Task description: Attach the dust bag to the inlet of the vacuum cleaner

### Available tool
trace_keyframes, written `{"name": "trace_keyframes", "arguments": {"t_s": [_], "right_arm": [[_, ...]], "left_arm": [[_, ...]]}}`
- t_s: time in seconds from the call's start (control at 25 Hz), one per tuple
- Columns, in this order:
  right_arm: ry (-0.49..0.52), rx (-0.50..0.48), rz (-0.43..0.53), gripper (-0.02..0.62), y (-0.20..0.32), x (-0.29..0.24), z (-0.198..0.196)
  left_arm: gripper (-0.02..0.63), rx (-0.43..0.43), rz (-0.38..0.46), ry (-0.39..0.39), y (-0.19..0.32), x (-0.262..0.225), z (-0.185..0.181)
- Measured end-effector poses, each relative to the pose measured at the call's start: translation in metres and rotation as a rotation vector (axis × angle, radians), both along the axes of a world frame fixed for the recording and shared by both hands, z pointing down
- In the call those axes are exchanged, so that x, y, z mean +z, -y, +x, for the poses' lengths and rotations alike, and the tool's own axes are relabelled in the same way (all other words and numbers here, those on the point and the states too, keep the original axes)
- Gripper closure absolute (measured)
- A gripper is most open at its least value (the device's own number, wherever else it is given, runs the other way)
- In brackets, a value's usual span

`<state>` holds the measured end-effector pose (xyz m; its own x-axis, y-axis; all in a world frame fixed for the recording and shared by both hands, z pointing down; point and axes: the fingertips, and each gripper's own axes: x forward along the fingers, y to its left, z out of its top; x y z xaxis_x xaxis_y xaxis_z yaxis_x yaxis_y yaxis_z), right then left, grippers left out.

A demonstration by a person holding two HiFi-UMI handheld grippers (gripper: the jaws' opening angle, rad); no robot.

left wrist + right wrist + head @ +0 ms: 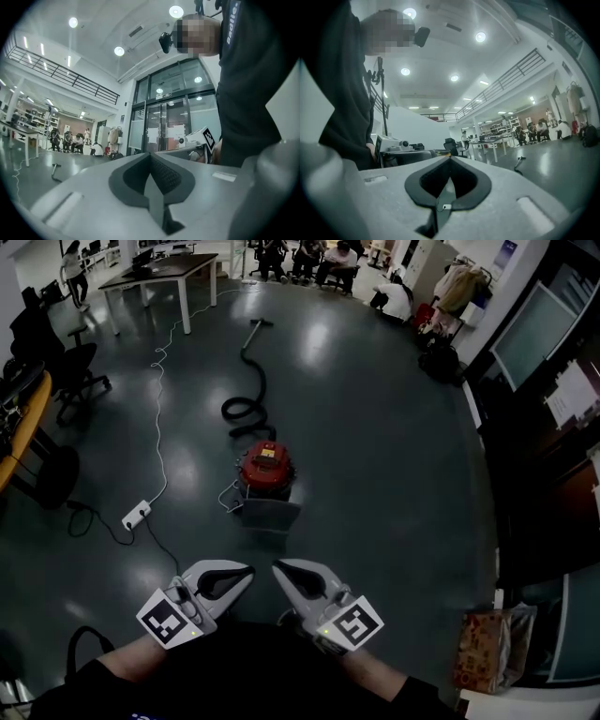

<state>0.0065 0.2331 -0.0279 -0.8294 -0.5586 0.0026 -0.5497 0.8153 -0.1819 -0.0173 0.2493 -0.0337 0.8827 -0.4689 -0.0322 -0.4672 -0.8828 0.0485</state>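
In the head view a red canister vacuum cleaner stands on the dark floor ahead. A flat grey dust bag lies on the floor at its near side. A black hose coils away from the vacuum to a wand. My left gripper and right gripper are held close to my body, well short of the bag, with their tips near each other. Both are shut with nothing between the jaws, as the left gripper and right gripper views confirm.
A white power strip with its cable lies left of the vacuum. Office chairs stand at the left and a table at the back. Several seated people are at the far end. A paper bag stands by the right wall.
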Motion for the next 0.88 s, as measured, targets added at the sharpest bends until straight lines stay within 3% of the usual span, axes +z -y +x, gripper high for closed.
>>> {"name": "trace_keyframes", "arguments": {"t_s": [0.88], "right_arm": [[-0.054,0.031,-0.014,0.594,-0.006,0.009,0.003]], "left_arm": [[0.604,0.022,0.027,0.026,-0.003,0.001,0.006]]}}
